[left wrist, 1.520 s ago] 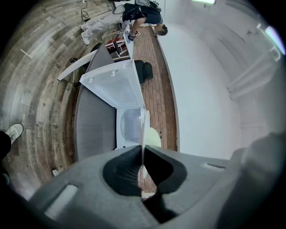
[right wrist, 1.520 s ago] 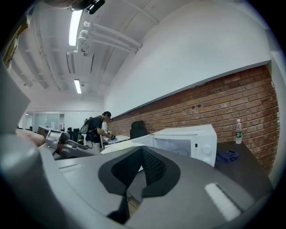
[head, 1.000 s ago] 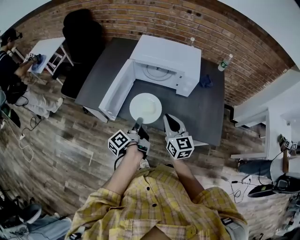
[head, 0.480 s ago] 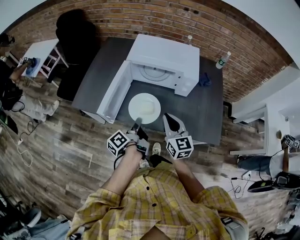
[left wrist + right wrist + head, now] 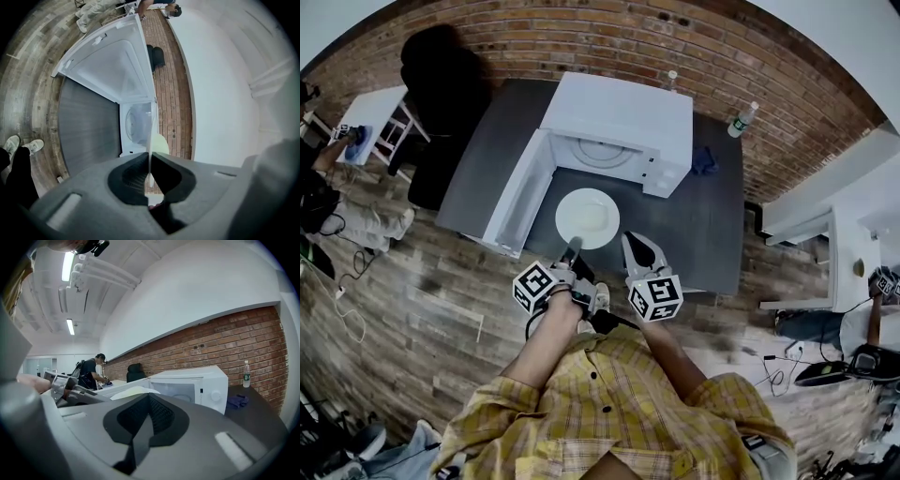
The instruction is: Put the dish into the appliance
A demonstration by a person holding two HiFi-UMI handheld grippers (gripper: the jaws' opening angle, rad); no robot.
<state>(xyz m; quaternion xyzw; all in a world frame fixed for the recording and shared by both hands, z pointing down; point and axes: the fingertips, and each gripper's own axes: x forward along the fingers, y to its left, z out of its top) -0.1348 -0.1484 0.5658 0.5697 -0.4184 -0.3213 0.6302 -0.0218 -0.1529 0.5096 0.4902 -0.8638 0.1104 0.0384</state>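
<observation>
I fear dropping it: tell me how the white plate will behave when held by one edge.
Likely stiff: the plate looks flat though only the left gripper pinches its rim. Its smooth, thin edge could slip or droop in the jaws, since its weight hangs beyond them. Probably breakable if it hits the dark table.

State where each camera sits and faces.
Head view: on the head, steeply down at table, microwave, plate; forearms, shirt show.
Left gripper view: on left gripper, along jaws shut on plate, toward microwave; shoes show.
Right gripper view: on right gripper, toward microwave, brick wall; jaws shut, empty.
Shared: plate and microwave, all three.
</observation>
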